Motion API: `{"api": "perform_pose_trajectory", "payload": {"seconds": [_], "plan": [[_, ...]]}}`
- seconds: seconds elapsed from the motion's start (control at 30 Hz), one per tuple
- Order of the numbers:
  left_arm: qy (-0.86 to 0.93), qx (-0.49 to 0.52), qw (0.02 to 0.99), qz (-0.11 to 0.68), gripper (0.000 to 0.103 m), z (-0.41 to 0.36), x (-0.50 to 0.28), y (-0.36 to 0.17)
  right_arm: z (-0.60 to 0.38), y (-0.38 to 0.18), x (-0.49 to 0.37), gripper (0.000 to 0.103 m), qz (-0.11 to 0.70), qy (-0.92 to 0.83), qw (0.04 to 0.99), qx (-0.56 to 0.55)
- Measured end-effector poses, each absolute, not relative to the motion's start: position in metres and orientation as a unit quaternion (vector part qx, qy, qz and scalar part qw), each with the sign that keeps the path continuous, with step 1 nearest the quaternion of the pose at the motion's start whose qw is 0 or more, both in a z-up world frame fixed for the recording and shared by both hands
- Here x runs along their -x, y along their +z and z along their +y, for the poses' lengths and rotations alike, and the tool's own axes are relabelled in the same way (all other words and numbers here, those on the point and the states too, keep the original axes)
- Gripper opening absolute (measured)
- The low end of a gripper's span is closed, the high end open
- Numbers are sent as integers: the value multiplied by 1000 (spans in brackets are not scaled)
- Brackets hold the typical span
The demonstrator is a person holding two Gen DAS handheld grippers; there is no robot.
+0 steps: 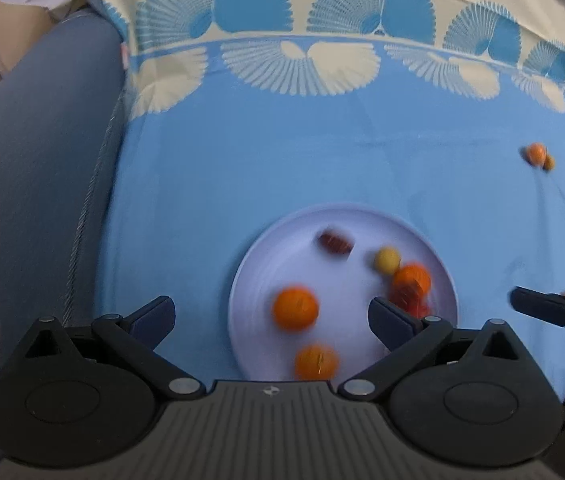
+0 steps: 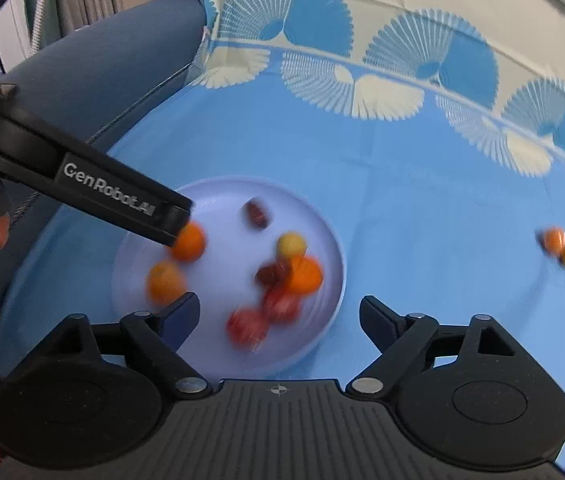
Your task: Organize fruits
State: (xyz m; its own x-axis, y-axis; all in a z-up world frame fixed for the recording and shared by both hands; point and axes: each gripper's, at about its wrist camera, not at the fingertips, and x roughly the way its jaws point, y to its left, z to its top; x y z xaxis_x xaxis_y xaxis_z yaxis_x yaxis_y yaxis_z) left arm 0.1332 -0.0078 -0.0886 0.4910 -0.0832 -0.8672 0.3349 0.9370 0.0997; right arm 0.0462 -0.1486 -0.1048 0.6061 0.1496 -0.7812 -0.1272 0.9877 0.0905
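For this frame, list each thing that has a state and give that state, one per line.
left gripper: jaws wide open, nothing between the pads, over the plate.
right gripper: jaws open, holding nothing.
plate: upright on the blue cloth, holding blurred fruits.
orange fruit: lying loose on the plate.
stray orange fruit: off the plate, on the cloth.

We see the fruits on the plate [image 2: 322, 320] smeared by motion blur: the red ones [image 2: 260, 316] run together, so we cannot count them. The dark piece [image 1: 334, 242] is too blurred to name. Our left tongs [image 2: 170, 220] cover part of one orange [image 2: 190, 242]. The small pair [image 1: 538, 156] far off on the cloth is too small to tell.
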Motion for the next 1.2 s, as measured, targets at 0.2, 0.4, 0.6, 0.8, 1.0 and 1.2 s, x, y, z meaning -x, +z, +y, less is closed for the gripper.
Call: {"api": "perform_pose_trajectory", "payload": {"seconds": [0.2, 0.4, 0.6, 0.8, 1.0, 1.2], "plan": [[-84, -115, 849, 509, 103, 23, -69, -75, -146, -79, 14, 97, 432, 74, 899, -26], [-69, -110, 855, 502, 103, 34, -25, -60, -145, -51, 52, 102, 382, 57, 922, 0], [-57, -118, 875, 466, 103, 33, 0, -33, -147, -34, 80, 102, 346, 47, 937, 12], [-61, -117, 880, 456, 103, 29, 17, -23, -147, -25, 96, 102, 326, 44, 944, 15], [-63, -117, 885, 446, 103, 29, 27, -18, -143, -21, 102, 102, 317, 46, 947, 22], [-64, -116, 886, 444, 103, 31, 30, -17, -142, -20, 105, 102, 315, 43, 948, 20]]}}
